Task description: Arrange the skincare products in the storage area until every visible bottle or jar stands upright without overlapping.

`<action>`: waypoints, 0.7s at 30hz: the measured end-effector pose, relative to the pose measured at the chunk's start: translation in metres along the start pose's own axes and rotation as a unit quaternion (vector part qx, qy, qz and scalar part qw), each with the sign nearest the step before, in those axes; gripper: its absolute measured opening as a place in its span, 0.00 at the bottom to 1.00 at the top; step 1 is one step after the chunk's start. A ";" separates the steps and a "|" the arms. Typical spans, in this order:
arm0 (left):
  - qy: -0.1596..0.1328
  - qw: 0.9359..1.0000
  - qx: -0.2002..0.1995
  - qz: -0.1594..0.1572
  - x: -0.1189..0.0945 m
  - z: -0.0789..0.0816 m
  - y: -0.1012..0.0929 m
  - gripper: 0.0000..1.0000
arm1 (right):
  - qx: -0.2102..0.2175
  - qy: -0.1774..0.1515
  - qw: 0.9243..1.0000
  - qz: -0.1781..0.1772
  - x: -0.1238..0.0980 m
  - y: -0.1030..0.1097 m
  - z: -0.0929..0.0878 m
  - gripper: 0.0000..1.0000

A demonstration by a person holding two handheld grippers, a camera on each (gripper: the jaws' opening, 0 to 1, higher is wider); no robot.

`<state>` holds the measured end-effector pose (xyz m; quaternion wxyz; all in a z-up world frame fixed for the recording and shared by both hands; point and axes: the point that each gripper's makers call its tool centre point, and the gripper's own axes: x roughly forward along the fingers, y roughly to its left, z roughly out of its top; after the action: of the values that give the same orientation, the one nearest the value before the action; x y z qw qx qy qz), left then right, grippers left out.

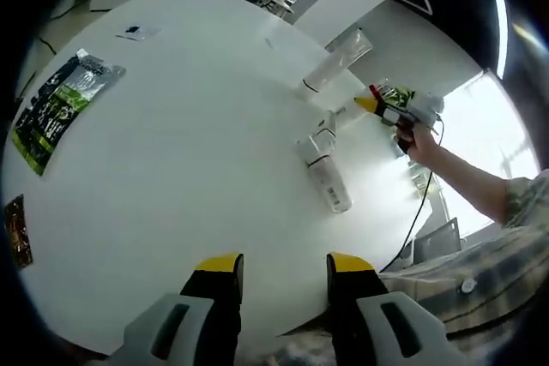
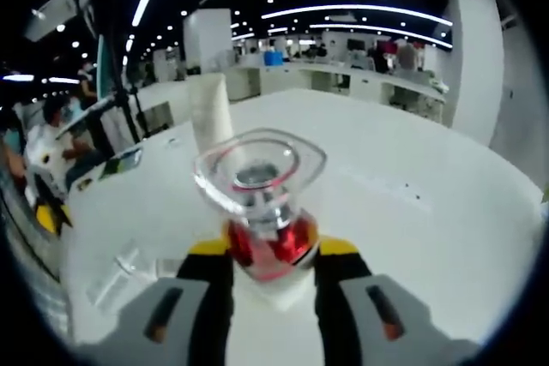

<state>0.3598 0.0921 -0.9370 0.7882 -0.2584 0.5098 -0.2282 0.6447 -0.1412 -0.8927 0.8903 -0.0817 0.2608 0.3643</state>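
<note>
In the right gripper view, the right gripper (image 2: 273,250) is clamped on a clear bottle with a red band (image 2: 262,199). The bottle's squarish clear cap faces the camera, so its long axis runs toward the lens and its lower body is hidden between the jaws. Just behind it a tall white tube (image 2: 211,111) stands upright on the white table (image 2: 412,186).

In the left gripper view, the left gripper (image 1: 283,267) hangs with jaws apart and holds nothing. White bottles (image 1: 324,169) lie flat mid-table, long axes pointing away. Further off, a person's hand (image 1: 418,139) holds the other gripper. A green packet (image 1: 58,105) lies on the table's left.
</note>
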 end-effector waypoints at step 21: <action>-0.008 1.000 -0.014 0.011 -0.010 -0.016 -0.003 0.40 | -0.021 0.009 1.000 0.011 0.005 0.008 0.003 0.34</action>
<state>0.3406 0.0935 -0.9340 0.7910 -0.2657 0.5096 -0.2098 0.6433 -0.1319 -0.8926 0.8821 -0.1012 0.2617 0.3784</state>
